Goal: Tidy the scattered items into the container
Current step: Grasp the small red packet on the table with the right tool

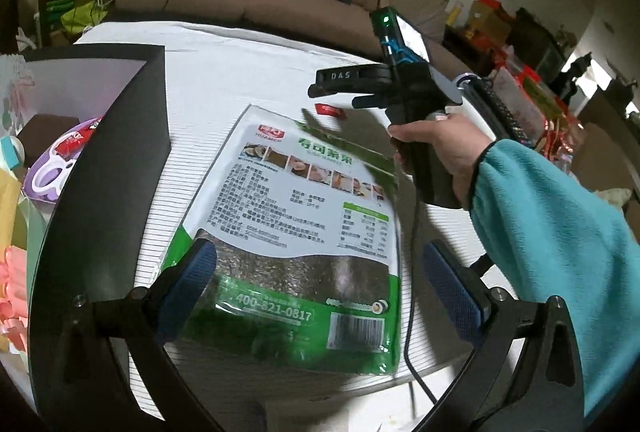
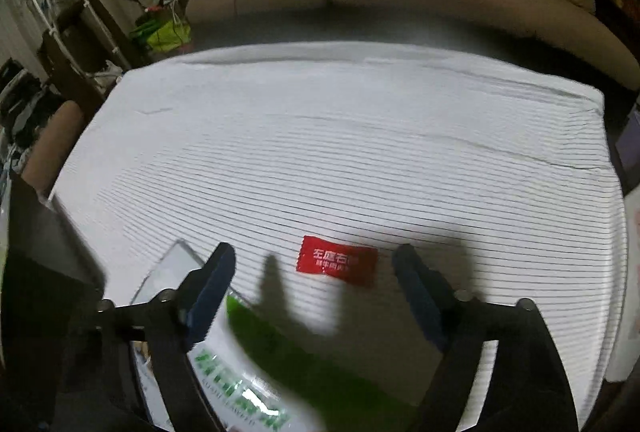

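- On the tabletop (image 2: 360, 151), striped white cloth: a red sachet (image 2: 337, 260) lies flat and alone, just past the top edge of a big green seaweed pack (image 1: 296, 232).
- Container (image 1: 120, 135), dark-walled, sits at the left edge of the left view; it already holds a purple item and some papers. The pack lies just beside its wall.
- Right tongs (image 2: 320, 288) hang over the sachet, pointing steeply down. Jaws stand apart with nothing between the pads; the sachet sits centred in the gap but beyond the tips.
- Left tongs (image 1: 320, 288) open, straddling the lower end of the pack. Pads not pressing; whether they touch the film I cannot tell.
- Step in hand, as I judge it: right tongs pick up the sachet.
- To do it well: come lower until the tips reach the cloth either side of the sachet, then close across its short width. It is thin and flat, so a tip may ride over it or pinch cloth instead; scraping one finger under an edge should help.
- Keep the tips clear of the pack's corner, which sits under the left finger in the right view.
- Right hand (image 1: 440, 147) wraps the handle, teal sleeve (image 1: 560, 232) reaching in from the right, forearm sloping down toward the tabletop.
- Right view is blurred.
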The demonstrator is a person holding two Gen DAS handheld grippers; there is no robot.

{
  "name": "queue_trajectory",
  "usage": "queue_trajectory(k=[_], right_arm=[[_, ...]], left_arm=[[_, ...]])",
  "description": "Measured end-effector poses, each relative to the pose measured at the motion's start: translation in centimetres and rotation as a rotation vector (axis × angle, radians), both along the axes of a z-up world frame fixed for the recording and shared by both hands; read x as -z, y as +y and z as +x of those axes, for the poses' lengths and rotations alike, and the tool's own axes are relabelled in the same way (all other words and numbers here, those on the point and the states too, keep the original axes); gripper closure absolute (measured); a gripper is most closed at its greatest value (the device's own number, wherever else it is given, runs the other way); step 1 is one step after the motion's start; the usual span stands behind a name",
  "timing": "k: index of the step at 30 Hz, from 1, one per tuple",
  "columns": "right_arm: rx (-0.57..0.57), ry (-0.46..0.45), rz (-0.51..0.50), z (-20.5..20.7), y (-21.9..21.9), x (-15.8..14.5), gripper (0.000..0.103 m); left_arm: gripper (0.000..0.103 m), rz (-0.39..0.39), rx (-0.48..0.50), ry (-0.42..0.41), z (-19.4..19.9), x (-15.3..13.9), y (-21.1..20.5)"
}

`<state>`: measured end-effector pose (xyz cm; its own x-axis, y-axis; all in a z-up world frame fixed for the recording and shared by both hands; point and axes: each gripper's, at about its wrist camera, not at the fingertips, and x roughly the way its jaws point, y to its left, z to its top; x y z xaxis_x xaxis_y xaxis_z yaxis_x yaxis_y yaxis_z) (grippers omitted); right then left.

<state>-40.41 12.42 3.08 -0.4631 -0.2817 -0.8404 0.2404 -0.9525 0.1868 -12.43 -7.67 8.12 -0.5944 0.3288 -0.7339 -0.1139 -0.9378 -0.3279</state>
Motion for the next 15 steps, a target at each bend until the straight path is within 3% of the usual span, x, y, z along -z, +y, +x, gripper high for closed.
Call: queue_trajectory(k=[2, 5, 6, 7, 9, 15], right_arm=[[-0.005, -0.035, -0.003, -0.3, -0.2, 1.0, 0.041], [-0.009, -0.018, 0.004, -0.1, 0.0, 1.2, 0.052], [-0.003, -0.019, 0.003, -0.2, 0.3, 1.2, 0.060], [0.005, -0.021, 0.007, -0.2, 0.7, 1.2, 0.075], [0.001, -0.035, -0.030, -0.1, 1.6, 1.3, 0.082], [0.006, -0.026, -0.074, 1.5, 3.5, 0.1, 0.089]], left_arm=[[0.000, -0.015, 0.002, -0.006, -0.2, 0.3, 0.1], [0.000, -0.023, 0.003, -0.016, -0.4, 0.6, 0.2], [0.000, -0.021, 0.004, -0.018, -0.5, 0.7, 0.2], [0.000, -0.021, 0.006, -0.020, -0.5, 0.7, 0.3], [0.000, -0.027, 0.011, -0.022, -0.5, 0.7, 0.5], [0.000, -0.036, 0.022, -0.012, -0.3, 0.4, 0.7]])
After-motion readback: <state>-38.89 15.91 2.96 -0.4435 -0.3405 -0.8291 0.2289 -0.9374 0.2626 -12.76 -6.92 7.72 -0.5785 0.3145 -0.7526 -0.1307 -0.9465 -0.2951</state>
